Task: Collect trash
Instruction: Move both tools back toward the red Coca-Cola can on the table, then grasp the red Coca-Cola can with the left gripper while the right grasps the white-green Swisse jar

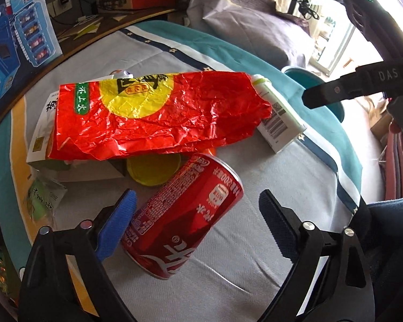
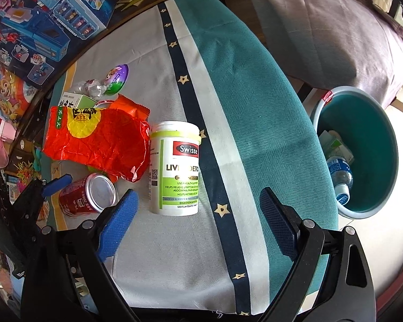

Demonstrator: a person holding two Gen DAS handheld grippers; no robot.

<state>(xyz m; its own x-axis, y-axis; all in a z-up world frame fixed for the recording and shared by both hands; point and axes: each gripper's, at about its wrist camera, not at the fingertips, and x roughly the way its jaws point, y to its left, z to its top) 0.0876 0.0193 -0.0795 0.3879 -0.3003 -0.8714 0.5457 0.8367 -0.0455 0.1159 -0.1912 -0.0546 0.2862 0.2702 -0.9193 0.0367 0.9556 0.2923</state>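
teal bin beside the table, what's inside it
The teal bin holds a plastic bottle with a blue label and crumpled pale packaging. Anything beneath them is hidden.

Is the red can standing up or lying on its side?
On its side: the red can lies on the tablecloth, silver end facing sideways.

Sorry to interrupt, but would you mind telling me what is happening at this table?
A person is clearing trash with two handheld grippers. The left gripper is open around a small red drink can lying on its side, not yet gripped. The right gripper hovers open near a white supplement bottle. A teal bin beside the table already holds a plastic bottle.
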